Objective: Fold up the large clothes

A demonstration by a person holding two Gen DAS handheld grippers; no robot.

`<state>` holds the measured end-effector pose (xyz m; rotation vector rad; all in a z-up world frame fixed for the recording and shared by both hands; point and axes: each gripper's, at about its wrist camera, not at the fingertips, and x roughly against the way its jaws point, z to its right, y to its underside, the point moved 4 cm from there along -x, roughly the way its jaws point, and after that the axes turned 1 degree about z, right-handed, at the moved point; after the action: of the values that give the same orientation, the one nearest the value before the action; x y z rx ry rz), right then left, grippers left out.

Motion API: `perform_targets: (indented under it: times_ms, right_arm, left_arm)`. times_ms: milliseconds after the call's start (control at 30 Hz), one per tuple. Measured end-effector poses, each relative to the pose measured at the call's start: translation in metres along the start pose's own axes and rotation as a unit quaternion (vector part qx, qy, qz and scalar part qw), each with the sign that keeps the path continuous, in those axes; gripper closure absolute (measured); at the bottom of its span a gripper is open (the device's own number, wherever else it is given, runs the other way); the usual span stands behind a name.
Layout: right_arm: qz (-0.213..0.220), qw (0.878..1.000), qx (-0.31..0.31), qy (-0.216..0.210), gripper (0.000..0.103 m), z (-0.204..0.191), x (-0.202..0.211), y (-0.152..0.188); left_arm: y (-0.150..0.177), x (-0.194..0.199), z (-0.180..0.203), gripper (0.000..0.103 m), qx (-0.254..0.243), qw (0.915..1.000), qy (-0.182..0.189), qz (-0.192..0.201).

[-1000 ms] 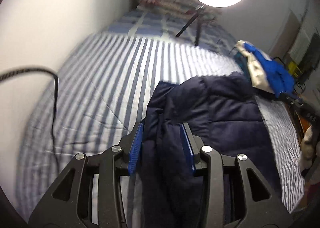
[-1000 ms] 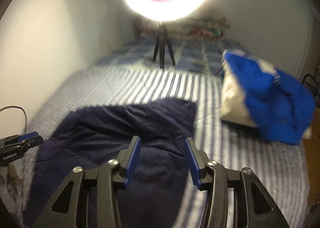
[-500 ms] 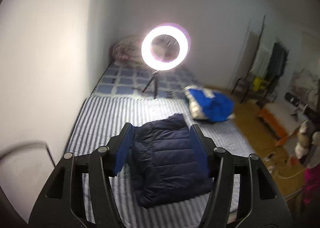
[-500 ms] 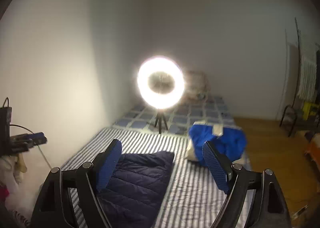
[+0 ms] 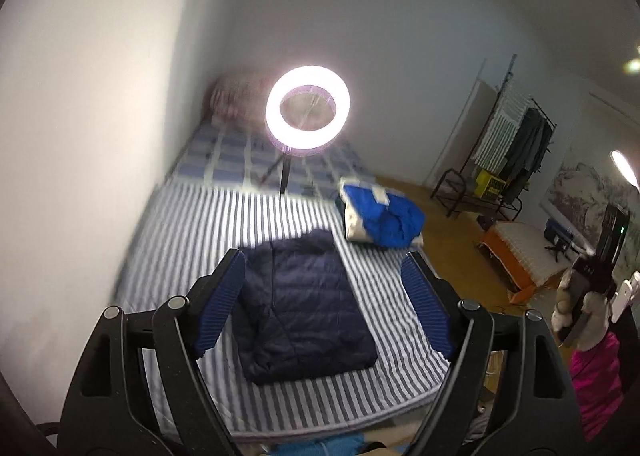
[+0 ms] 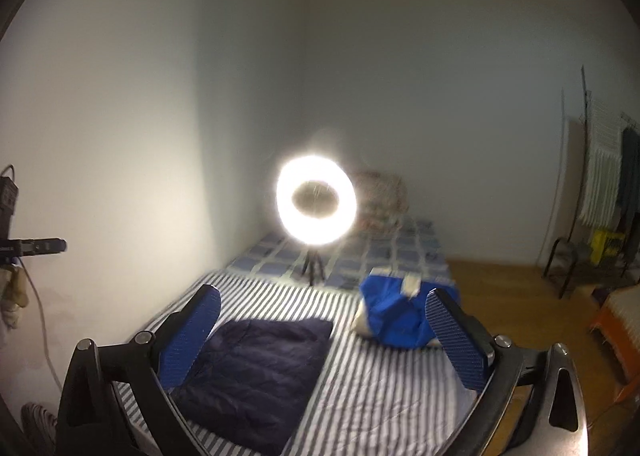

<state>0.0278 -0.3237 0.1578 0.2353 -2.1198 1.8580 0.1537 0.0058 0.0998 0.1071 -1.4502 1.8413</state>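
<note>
Lying below left hand-held gripper (image 5: 322,306): jacket (image 5: 298,306)

No text, label, brand or number can be read in either view. The yellow box (image 5: 491,183) under the clothes rack (image 5: 516,144) carries dark marks on its side, but they are too small and blurred to make out. The dark device (image 5: 612,232) at the right edge of the left wrist view shows only a small green light, no letters. The picture on the wall (image 5: 580,196) shows no writing that can be told.
</note>
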Motion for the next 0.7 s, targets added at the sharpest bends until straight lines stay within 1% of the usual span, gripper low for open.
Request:
perform_targets:
  times_ms: [67, 167, 200, 267, 300, 333, 400, 433, 500, 533, 567, 633, 700]
  right_arm:
    - [-0.033, 0.999, -0.005, -0.016, 0.0, -0.001, -0.023, 0.029]
    - [-0.088, 0.995, -0.014, -0.046, 0.0, -0.006, -0.06, 0.075]
    - [-0.111, 0.992, -0.016, -0.056, 0.0, -0.01, -0.075, 0.095]
    - [-0.129, 0.989, -0.023, -0.062, 0.0, -0.017, -0.094, 0.121]
    - [-0.139, 0.988, -0.025, -0.068, 0.0, -0.021, -0.106, 0.135]
    - [-0.147, 0.986, -0.028, -0.071, 0.0, -0.024, -0.116, 0.145]
    - [-0.17, 0.981, -0.046, -0.084, 0.0, -0.027, -0.146, 0.168]
    - [-0.181, 0.978, -0.058, -0.089, 0.0, -0.025, -0.169, 0.177]
    - [-0.2, 0.971, -0.083, -0.099, 0.0, -0.022, -0.195, 0.195]
    - [-0.21, 0.967, -0.1, -0.103, 0.001, -0.018, -0.209, 0.204]
    - [-0.218, 0.963, -0.116, -0.108, 0.001, -0.014, -0.223, 0.213]
    - [-0.237, 0.952, -0.157, -0.117, 0.003, -0.002, -0.248, 0.231]
    - [-0.248, 0.939, -0.204, -0.126, 0.004, 0.012, -0.265, 0.249]
  left_arm:
    - [0.019, -0.032, -0.022, 0.02, 0.038, 0.9986, 0.0, -0.037]
    - [0.048, -0.085, -0.055, 0.02, 0.091, 0.9916, -0.001, -0.092]
    - [0.057, -0.1, -0.065, 0.02, 0.109, 0.9889, 0.001, -0.101]
    - [0.073, -0.132, -0.087, 0.02, 0.156, 0.9804, 0.021, -0.119]
    - [0.082, -0.149, -0.101, 0.02, 0.179, 0.9756, 0.024, -0.125]
    - [0.087, -0.158, -0.11, 0.02, 0.193, 0.9727, 0.024, -0.126]
    - [0.102, -0.184, -0.137, 0.02, 0.242, 0.9611, 0.031, -0.13]
    - [0.11, -0.194, -0.151, 0.02, 0.271, 0.9531, 0.037, -0.129]
    - [0.126, -0.211, -0.173, 0.02, 0.316, 0.9386, 0.048, -0.129]
    - [0.136, -0.223, -0.187, 0.02, 0.343, 0.9282, 0.047, -0.136]
    - [0.141, -0.233, -0.196, 0.02, 0.358, 0.9216, 0.05, -0.143]
    - [0.155, -0.255, -0.207, 0.02, 0.37, 0.912, 0.054, -0.169]
    - [0.163, -0.269, -0.212, 0.02, 0.368, 0.9095, 0.055, -0.185]
